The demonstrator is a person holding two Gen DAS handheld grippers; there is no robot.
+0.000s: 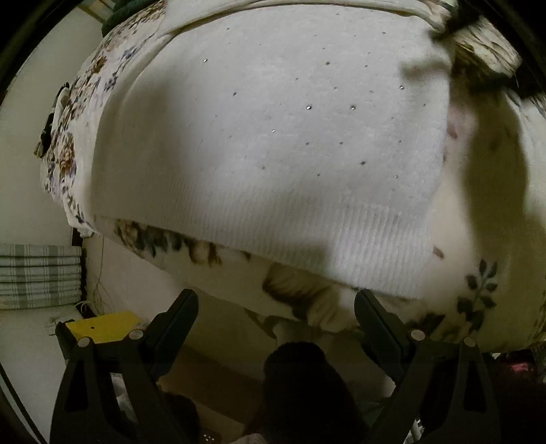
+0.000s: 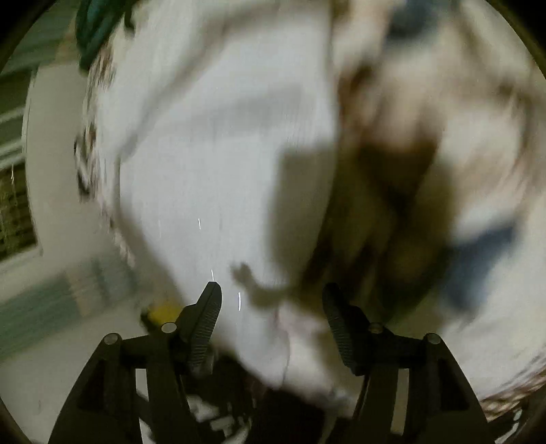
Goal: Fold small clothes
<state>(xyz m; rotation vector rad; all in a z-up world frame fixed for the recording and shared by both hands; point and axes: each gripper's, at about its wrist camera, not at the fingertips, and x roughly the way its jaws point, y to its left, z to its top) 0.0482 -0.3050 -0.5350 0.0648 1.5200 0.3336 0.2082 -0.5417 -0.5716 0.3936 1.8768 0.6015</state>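
From my left camera I see the white sweater [image 1: 273, 143] spread flat on a floral blanket [image 1: 484, 239], filling the view from 9 o'clock across to 2 o'clock. Its ribbed hem [image 1: 307, 235] runs along the near edge, toward 6 o'clock, and small shiny studs dot its front. My left gripper [image 1: 276, 307] stands wide, with nothing between its fingers; it hangs just past the hem, over the blanket's edge. A yellow box [image 1: 105, 324] sits at 8 o'clock and a striped cushion [image 1: 37, 276] lies at 9 o'clock.

The right view is badly smeared. The sweater [image 2: 211, 170] takes up the left and middle, and the blanket [image 2: 426, 119] lies from 1 to 4 o'clock. My right gripper [image 2: 271, 300] is wide apart as well, its fingers clear of the cloth below and gripping nothing. A green thing [image 2: 95, 30] shows at 11 o'clock; I cannot tell what it is.
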